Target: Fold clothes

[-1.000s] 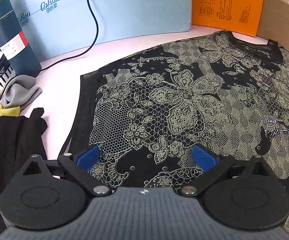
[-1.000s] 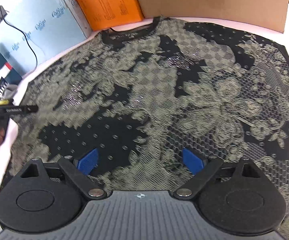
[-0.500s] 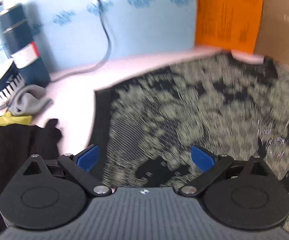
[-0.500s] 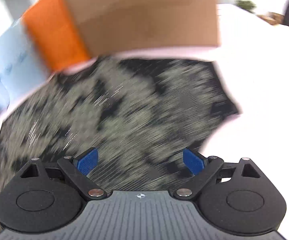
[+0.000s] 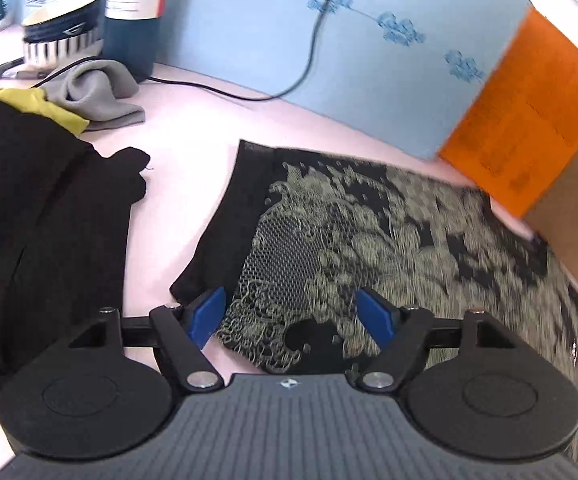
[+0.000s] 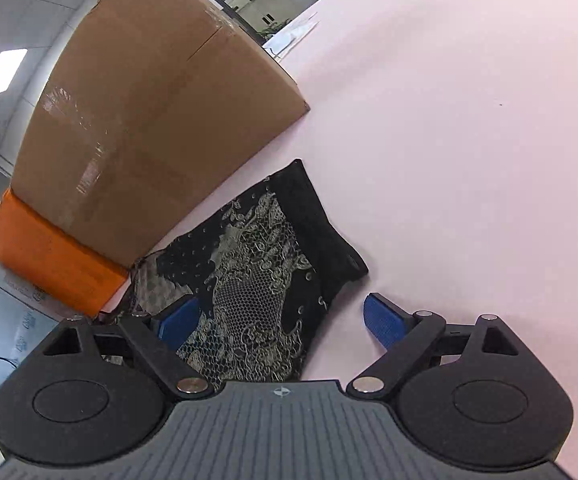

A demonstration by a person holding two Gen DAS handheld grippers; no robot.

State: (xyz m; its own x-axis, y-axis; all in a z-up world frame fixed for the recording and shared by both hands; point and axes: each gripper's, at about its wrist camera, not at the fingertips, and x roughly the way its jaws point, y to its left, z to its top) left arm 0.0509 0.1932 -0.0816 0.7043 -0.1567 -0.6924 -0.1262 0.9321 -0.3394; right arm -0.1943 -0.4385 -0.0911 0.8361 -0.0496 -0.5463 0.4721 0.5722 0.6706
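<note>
A black top with a pale lace flower print (image 5: 369, 232) lies flat on the pink table (image 5: 193, 128). In the left wrist view my left gripper (image 5: 293, 314) is open, its blue pads (image 5: 208, 314) just above the top's left sleeve with the black cuff (image 5: 225, 240). In the right wrist view my right gripper (image 6: 283, 318) is open over the top's right sleeve (image 6: 265, 264); its left pad sits over the fabric and its right pad (image 6: 385, 320) over bare table (image 6: 449, 140). Neither holds anything.
A pile of black clothes (image 5: 29, 216) with yellow and grey cloth (image 5: 97, 92) lies left of the top. Blue boxes (image 5: 329, 48), an orange box (image 5: 529, 112), a dark flask (image 5: 133, 12) and a cable (image 5: 301, 80) stand behind. A cardboard box (image 6: 137, 120) borders the right sleeve.
Both grippers have swung outward from the middle of the top: the left one to the left sleeve, the right one to the right sleeve. Both stay open.
</note>
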